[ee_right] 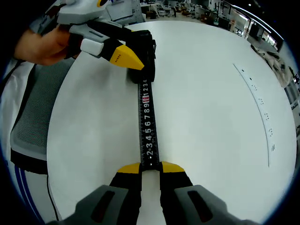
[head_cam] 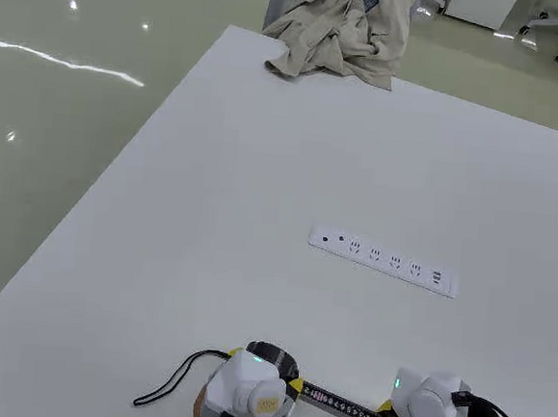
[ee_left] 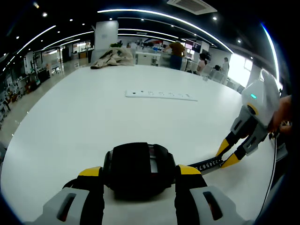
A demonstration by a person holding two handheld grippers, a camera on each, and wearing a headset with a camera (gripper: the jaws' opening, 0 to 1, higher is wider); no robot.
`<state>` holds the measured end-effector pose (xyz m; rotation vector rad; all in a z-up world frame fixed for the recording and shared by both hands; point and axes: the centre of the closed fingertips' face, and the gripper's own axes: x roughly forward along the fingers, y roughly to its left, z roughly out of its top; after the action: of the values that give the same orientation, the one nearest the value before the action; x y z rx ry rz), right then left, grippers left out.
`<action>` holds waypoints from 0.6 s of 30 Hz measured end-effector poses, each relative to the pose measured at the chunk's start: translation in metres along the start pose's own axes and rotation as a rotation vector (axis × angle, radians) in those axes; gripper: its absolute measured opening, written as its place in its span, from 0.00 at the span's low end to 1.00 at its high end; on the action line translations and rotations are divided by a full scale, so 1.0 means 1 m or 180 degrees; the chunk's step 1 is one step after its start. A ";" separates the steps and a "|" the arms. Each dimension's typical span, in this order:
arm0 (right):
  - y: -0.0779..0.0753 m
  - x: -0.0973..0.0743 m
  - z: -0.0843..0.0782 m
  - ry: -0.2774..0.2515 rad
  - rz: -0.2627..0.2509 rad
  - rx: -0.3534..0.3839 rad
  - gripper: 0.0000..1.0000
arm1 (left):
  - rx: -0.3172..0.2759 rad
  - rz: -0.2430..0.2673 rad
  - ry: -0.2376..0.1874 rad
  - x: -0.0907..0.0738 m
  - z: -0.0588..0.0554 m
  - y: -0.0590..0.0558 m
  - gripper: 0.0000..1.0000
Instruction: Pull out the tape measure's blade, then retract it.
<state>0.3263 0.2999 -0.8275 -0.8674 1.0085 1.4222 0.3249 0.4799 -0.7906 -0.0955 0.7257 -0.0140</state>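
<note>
At the near edge of the desk, the left tool is clamping the tape measure steady while the right tool, pinching the blade tip, should be pulling straight right, keeping it flat.

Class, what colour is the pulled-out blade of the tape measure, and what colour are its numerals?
The blade is black with white numerals, clearest in the right gripper view.

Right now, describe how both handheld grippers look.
The left gripper and right gripper match: grey bodies, black jaws with yellow tips, white rounded upper shells each showing a small green light. A black cable trails from the right one.
</note>
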 end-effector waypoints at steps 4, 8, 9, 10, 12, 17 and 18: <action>0.000 0.000 0.001 0.0004 0.0028 0.0037 0.13 | -0.0001 -0.0002 0.0002 -0.001 0.000 0.000 0.58; 0.001 0.000 0.004 0.0009 0.0046 0.0039 0.13 | 0.0000 -0.0002 0.0000 -0.001 0.001 0.000 0.58; 0.001 0.000 0.004 0.0010 0.0047 0.0034 0.13 | 0.0001 -0.0001 -0.0002 -0.001 0.001 0.000 0.58; 0.002 0.000 0.005 0.0007 0.0047 0.0028 0.13 | 0.0003 0.0002 -0.0004 -0.001 0.001 0.000 0.58; 0.002 0.001 0.007 0.0004 0.0048 0.0028 0.13 | 0.0005 0.0003 -0.0006 -0.001 0.001 0.000 0.58; 0.002 0.003 0.010 -0.0004 0.0051 0.0013 0.13 | 0.0014 0.0012 -0.0017 -0.001 0.001 0.000 0.58; 0.002 0.004 0.011 -0.0006 0.0050 0.0011 0.13 | 0.0015 0.0012 -0.0019 -0.001 0.001 0.000 0.58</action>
<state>0.3242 0.3118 -0.8266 -0.8572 1.0181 1.4340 0.3248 0.4800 -0.7891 -0.0896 0.7200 -0.0117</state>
